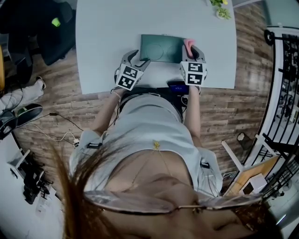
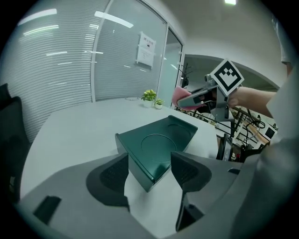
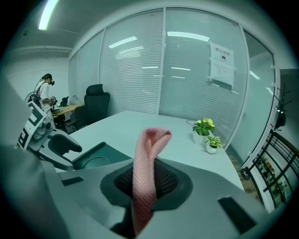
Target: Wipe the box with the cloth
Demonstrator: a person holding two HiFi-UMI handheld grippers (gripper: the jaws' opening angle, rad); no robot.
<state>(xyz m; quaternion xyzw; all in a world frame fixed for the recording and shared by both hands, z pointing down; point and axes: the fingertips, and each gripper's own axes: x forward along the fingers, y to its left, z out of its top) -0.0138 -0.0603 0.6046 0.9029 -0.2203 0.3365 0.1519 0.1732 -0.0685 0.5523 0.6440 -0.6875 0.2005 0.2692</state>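
A dark green box [image 1: 163,48] with a round recess in its top lies on the white table [image 1: 107,28] near the front edge. My left gripper [image 1: 138,58] is open at the box's near left corner. In the left gripper view that corner of the box [image 2: 159,144] sits between the jaws of my left gripper [image 2: 149,170] with gaps on both sides. My right gripper [image 1: 192,50] is shut on a pink cloth [image 1: 188,44] at the box's right end. The cloth [image 3: 148,158] stands up folded out of the right gripper [image 3: 145,184]; the box [image 3: 93,156] lies to its left.
Small potted plants [image 1: 219,8] stand at the table's far right. A black office chair [image 1: 51,28] is off the table's left side, a black rack [image 1: 280,70] to the right. Cables lie on the wooden floor at the left.
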